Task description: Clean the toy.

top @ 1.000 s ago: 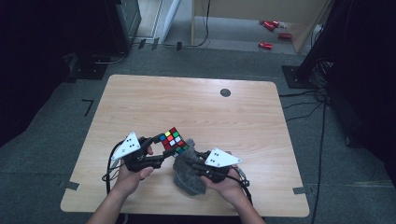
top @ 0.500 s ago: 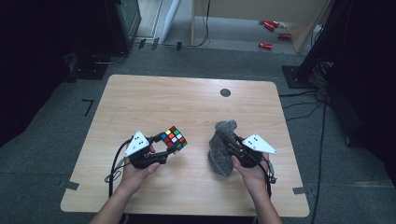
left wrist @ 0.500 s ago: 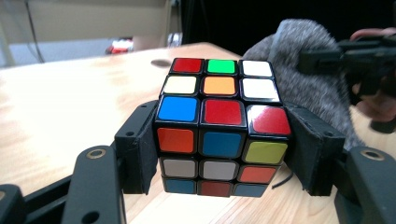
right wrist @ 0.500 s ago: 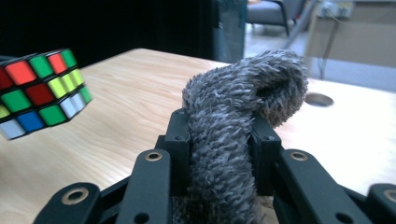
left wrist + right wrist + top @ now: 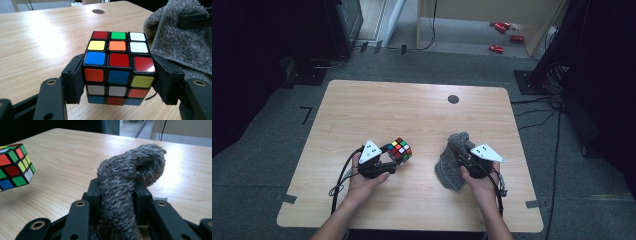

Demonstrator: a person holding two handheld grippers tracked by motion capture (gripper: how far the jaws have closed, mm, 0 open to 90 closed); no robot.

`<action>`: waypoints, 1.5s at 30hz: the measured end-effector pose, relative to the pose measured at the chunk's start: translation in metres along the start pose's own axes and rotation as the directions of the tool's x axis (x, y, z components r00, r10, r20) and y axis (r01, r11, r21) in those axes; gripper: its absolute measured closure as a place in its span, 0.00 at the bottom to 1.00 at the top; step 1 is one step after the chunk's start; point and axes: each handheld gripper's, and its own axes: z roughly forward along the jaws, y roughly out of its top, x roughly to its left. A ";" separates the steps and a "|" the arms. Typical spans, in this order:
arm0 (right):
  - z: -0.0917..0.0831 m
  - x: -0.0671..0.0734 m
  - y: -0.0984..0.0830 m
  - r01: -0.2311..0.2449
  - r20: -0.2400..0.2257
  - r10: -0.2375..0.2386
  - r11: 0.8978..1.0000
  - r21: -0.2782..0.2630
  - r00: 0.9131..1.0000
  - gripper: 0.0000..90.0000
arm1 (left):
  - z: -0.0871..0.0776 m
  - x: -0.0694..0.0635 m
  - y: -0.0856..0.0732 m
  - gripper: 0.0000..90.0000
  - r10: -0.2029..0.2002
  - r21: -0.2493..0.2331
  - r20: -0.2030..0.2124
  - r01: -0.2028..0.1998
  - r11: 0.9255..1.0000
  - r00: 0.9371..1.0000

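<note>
My left jaws clamp the puzzle cube, rigid, slick, held by opposite faces. Right of the cube, just above the desk, right jaws pinch the soft, light grey cloth at a bunched fold.

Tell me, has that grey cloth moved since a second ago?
Yes. The grey cloth, held in the right gripper, has shifted right, away from the cube, toward the table's right edge.
</note>
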 end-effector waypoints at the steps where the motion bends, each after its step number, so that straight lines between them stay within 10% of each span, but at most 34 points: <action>1: 0.001 0.000 -0.001 -0.005 0.000 0.005 1.000 0.006 1.000 0.73 | 0.001 0.000 0.000 0.39 0.001 0.006 -0.005 -0.001 1.000 1.000; 45: 0.025 0.000 -0.027 0.009 0.014 -0.012 0.985 0.175 1.000 0.71 | 0.021 -0.007 -0.014 0.39 0.082 0.149 -0.031 -0.076 0.986 0.996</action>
